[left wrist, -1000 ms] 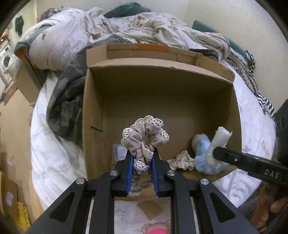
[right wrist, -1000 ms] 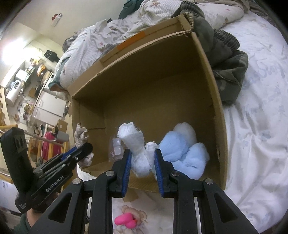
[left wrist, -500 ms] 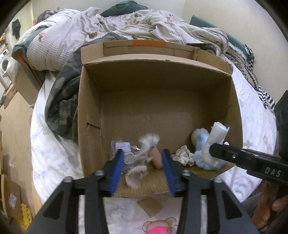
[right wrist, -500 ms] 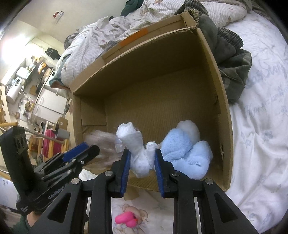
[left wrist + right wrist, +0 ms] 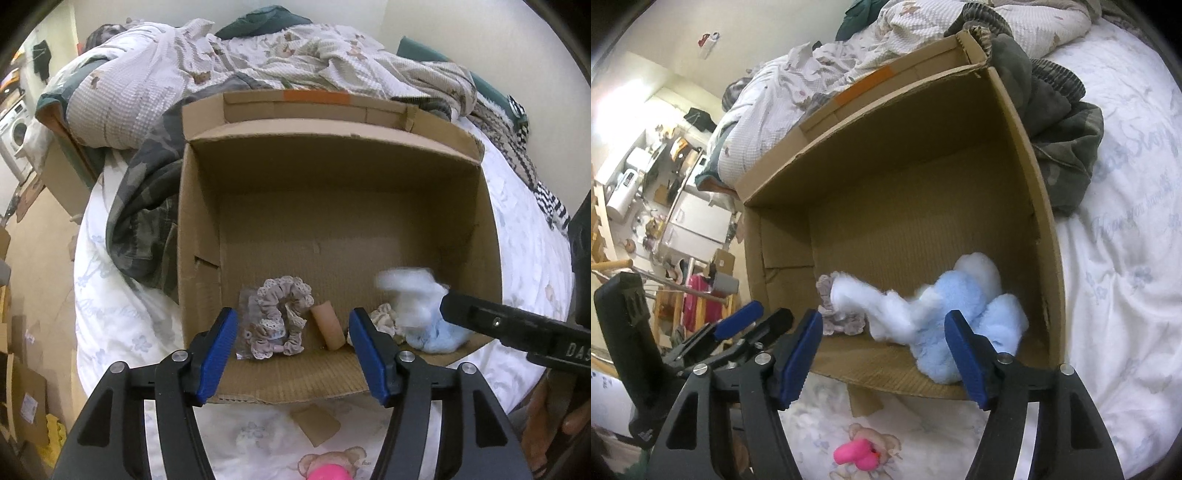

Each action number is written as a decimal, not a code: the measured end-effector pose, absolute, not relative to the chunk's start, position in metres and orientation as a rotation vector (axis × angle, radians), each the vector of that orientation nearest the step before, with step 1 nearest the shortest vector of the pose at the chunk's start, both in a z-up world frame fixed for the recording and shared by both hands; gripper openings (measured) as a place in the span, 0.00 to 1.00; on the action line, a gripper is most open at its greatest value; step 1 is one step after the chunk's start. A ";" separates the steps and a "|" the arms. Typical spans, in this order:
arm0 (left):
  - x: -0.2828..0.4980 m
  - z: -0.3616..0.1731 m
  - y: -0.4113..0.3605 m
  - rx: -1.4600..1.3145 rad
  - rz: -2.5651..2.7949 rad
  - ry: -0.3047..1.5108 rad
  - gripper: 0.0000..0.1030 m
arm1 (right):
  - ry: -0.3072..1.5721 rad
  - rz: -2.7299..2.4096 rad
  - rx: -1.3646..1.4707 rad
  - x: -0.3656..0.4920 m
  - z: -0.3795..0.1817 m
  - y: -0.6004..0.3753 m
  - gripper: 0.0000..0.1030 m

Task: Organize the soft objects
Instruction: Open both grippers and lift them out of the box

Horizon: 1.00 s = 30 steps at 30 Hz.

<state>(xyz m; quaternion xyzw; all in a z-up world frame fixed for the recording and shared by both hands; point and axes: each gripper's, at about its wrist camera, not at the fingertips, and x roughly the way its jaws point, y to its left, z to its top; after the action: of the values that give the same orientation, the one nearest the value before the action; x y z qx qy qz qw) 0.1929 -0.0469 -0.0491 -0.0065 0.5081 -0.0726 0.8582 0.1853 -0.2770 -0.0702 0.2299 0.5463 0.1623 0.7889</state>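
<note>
Since a second ago: both claws have spread and let go of their loads. Left gripper (image 5: 291, 349): jaws wide apart, empty. Beige lace-trimmed fabric scrunchie (image 5: 282, 317): lying on the floor of the brown cardboard box (image 5: 332, 221), near front edge, beside a short tan cylinder (image 5: 328, 328). Right gripper (image 5: 882, 354): jaws wide apart, empty. White-and-pale-blue fluffy plush toy (image 5: 945, 310): blurred, inside the box at its front right corner. Pink rubbery item (image 5: 857, 452): on white bedsheet (image 5: 1126, 240), outside box.
</note>
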 end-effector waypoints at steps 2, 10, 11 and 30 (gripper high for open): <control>0.192 -0.046 -0.044 -0.021 -0.144 1.051 0.58 | 1.179 0.342 0.492 0.185 -0.070 -0.277 0.71; 0.192 -0.044 -0.039 -0.039 -0.132 1.052 0.58 | 1.137 0.337 0.464 0.179 -0.059 -0.274 0.77; 0.191 -0.043 -0.038 -0.037 -0.131 1.049 0.58 | 1.123 0.328 0.448 0.177 -0.056 -0.273 0.81; 0.139 -0.022 -0.016 -0.054 -0.091 1.000 0.58 | 1.026 0.312 0.323 0.132 -0.031 -0.261 1.00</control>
<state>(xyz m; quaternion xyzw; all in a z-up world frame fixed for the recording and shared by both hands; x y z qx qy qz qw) 0.1391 -0.0157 -0.0217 -0.0259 0.4793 -0.0435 0.8762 0.1319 -0.2612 -0.0310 0.1530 0.4866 0.1478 0.8473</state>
